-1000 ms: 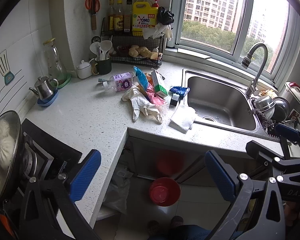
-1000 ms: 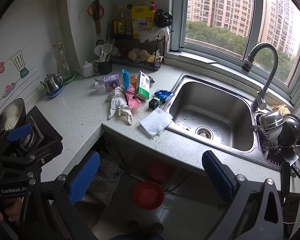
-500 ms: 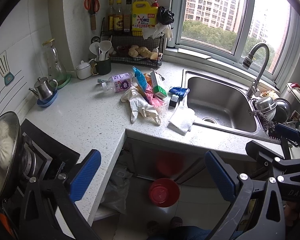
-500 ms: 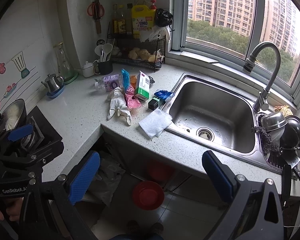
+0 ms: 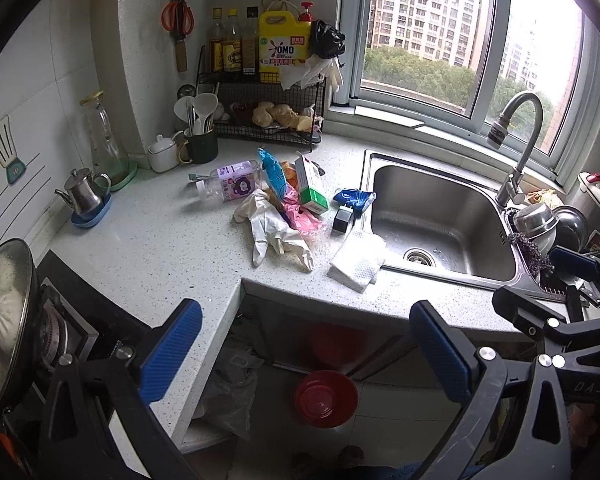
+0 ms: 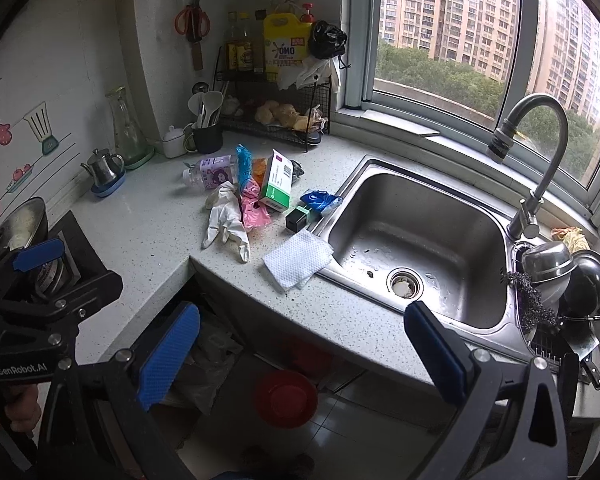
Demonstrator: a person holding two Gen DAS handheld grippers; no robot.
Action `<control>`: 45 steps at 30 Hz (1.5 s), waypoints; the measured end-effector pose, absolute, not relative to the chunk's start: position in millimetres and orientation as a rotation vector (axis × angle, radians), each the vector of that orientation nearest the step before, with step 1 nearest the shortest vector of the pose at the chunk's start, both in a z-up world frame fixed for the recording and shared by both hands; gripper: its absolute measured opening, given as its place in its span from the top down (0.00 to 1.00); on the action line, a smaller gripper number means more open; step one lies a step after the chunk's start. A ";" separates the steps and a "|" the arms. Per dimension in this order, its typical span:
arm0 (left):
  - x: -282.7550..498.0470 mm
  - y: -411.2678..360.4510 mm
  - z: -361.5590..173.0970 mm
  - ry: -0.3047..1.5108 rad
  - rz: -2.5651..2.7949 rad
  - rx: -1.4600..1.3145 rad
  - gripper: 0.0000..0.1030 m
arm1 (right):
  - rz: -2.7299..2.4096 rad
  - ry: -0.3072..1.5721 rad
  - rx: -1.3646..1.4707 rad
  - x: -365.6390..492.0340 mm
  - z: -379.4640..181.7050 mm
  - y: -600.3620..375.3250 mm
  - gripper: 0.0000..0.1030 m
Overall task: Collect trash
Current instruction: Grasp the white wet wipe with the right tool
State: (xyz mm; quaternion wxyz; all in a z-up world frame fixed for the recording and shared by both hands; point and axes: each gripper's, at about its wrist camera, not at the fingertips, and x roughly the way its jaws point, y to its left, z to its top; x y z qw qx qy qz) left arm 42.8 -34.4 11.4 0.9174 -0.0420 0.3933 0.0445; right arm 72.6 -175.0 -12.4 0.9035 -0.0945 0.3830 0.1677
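A heap of trash lies on the speckled counter (image 5: 148, 240) left of the sink: white gloves (image 5: 276, 232) (image 6: 226, 222), a pink wrapper (image 5: 302, 220), a green-and-white box (image 5: 310, 186) (image 6: 278, 182), a plastic bottle with a purple label (image 5: 230, 184), a blue packet (image 5: 354, 198), a small black box (image 5: 342, 220) and a white cloth (image 5: 358, 260) (image 6: 298, 260). My left gripper (image 5: 300, 348) hovers open and empty in front of the counter's edge. My right gripper (image 6: 302, 348) is open and empty too, held before the sink's front edge.
A steel sink (image 6: 416, 236) with a tall faucet (image 6: 536, 160) sits to the right, with bowls (image 6: 548, 260) beside it. A red bin (image 5: 326, 398) stands on the floor below. A stove with a lidded pot (image 5: 4, 320) is at left. A wire rack (image 5: 268, 120) stands at the back.
Both views have drifted very slightly; the trash pile and both open grippers look the same as before.
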 end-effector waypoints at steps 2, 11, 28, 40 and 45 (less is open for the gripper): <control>50.2 -36.6 12.0 0.797 0.099 -0.077 0.00 | 0.351 0.784 -0.210 78.5 -11.8 -179.4 0.00; 100.4 -18.9 2.1 0.853 0.095 -0.055 0.00 | 0.371 0.820 -0.247 126.4 -17.8 -169.4 0.00; 249.8 57.3 -75.3 1.087 -0.064 0.021 0.00 | 0.309 1.165 -0.160 269.5 -119.3 -99.1 0.00; 276.9 84.7 -125.0 1.206 -0.114 0.022 0.00 | 0.228 1.321 -0.196 308.1 -195.4 -88.2 0.27; 279.8 92.1 -129.3 1.218 -0.113 0.016 0.00 | 0.247 1.352 -0.187 309.5 -204.5 -87.4 0.37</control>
